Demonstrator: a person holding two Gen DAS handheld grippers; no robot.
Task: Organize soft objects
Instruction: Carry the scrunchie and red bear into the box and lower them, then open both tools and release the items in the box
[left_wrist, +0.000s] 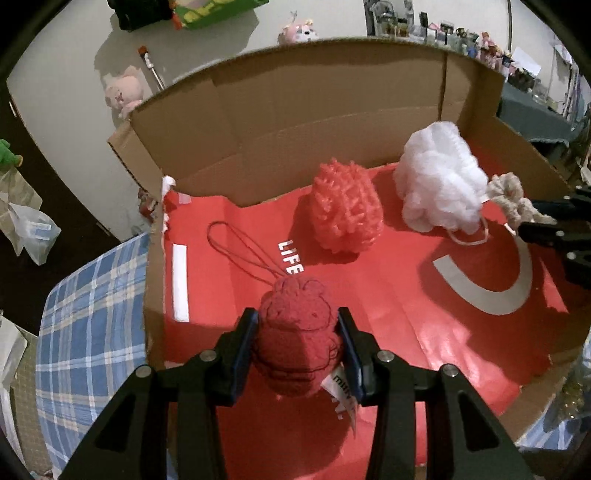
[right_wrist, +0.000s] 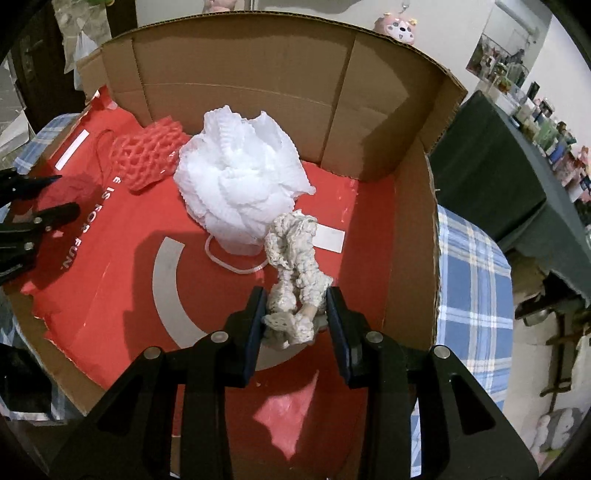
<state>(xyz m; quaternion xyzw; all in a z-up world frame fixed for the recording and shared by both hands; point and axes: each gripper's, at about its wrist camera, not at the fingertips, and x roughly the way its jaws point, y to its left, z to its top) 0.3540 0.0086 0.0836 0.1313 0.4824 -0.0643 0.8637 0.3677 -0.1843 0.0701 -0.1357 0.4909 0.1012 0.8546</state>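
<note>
An open cardboard box (left_wrist: 295, 110) is lined with a flat red paper bag (left_wrist: 406, 314). Over its front left, my left gripper (left_wrist: 297, 317) is shut on a dark red knitted toy (left_wrist: 295, 343) with a cord loop and a white tag. A coral mesh sponge (left_wrist: 345, 210) and a white bath pouf (left_wrist: 439, 181) rest near the back wall. My right gripper (right_wrist: 296, 299) is shut on a cream yarn bundle (right_wrist: 295, 254), which hangs just right of the white pouf (right_wrist: 240, 181). In the right wrist view the left gripper (right_wrist: 62, 194) shows at the left edge with the red toy (right_wrist: 74, 192).
The box stands on a blue plaid cloth (left_wrist: 85, 314) that also shows at its right side (right_wrist: 476, 277). Pink plush toys (left_wrist: 123, 90) lie on the floor beyond. A dark green covered table (right_wrist: 491, 177) with small items stands to the right. Plastic bags (left_wrist: 29, 232) sit far left.
</note>
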